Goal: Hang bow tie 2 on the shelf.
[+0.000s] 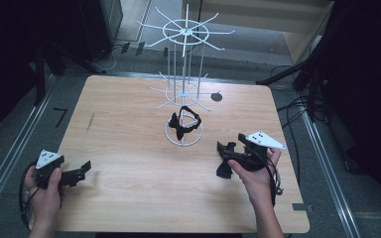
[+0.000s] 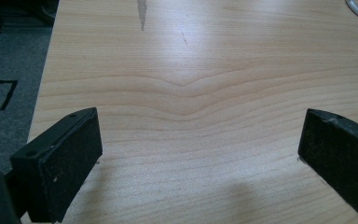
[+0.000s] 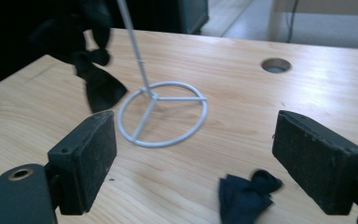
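Pale wood-grain laminate covers the rectangular table (image 1: 129,198), and on it stands a white wire display rack (image 1: 183,84) with spoked tiers of hooks and a ring-shaped wire base (image 3: 163,114). A black fabric band with a knotted bow (image 1: 183,123) hangs low on the rack, draped over the ring base in the high view; in the right gripper view it shows as dark cloth (image 3: 93,70) hanging beside the thin upright rod, above and left of the ring.

On the person's right side, the right gripper (image 1: 224,157) is held low over the table, just right of the rack's base, its jaws pointing toward the rack. Its two black jaws stand wide apart, and nothing is pressed between the pads. A small dark navy knotted piece of cloth (image 3: 247,193) lies on the table under the gap between those jaws, nearer the right-hand jaw in the right gripper view and apart from both pads. In the high view a dark shape sits at the front of this gripper, beside the hand; whether that is the cloth or part of the tool I cannot tell.

Near the table's left front corner, the left gripper (image 1: 82,171) rests low in the person's left hand (image 1: 44,191), well apart from the rack. Its jaws are also spread wide, with bare wood between them (image 2: 200,154) and nothing held.

A round hole (image 1: 217,96) is cut in the tabletop behind the rack.
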`<state>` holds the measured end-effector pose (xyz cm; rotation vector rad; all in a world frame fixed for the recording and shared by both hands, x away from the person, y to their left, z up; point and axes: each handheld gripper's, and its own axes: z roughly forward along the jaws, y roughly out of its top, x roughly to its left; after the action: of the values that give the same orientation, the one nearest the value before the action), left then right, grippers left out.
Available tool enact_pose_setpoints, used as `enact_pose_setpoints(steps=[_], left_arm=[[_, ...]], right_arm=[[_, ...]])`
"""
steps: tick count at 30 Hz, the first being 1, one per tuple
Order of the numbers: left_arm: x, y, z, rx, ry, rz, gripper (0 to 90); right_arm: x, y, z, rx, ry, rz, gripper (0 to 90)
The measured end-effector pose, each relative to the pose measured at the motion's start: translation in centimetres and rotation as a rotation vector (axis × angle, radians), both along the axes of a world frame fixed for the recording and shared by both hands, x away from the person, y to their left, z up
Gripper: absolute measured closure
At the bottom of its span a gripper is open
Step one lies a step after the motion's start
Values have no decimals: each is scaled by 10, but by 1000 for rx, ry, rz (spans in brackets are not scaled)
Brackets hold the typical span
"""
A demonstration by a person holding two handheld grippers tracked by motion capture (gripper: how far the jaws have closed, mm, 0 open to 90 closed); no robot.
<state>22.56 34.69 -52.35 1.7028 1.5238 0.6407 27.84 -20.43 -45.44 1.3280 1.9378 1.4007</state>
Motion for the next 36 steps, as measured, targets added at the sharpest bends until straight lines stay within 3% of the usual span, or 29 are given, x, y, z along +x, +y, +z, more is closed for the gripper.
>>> enact_pose_setpoints(steps=[11, 19, 27, 36], left_arm=[[0, 0, 0, -2, 2, 3, 0], [3, 1, 0, 0, 7, 12, 0], [3, 0, 0, -4, -1, 14, 0], [4, 0, 0, 0, 1, 7, 0]], right_arm=[[10, -16, -23, 2, 79, -91, 224], [12, -24, -40, 14, 149, -110, 298], [14, -27, -50, 15, 214, -89, 371], [15, -19, -62, -89, 324, -41, 446]])
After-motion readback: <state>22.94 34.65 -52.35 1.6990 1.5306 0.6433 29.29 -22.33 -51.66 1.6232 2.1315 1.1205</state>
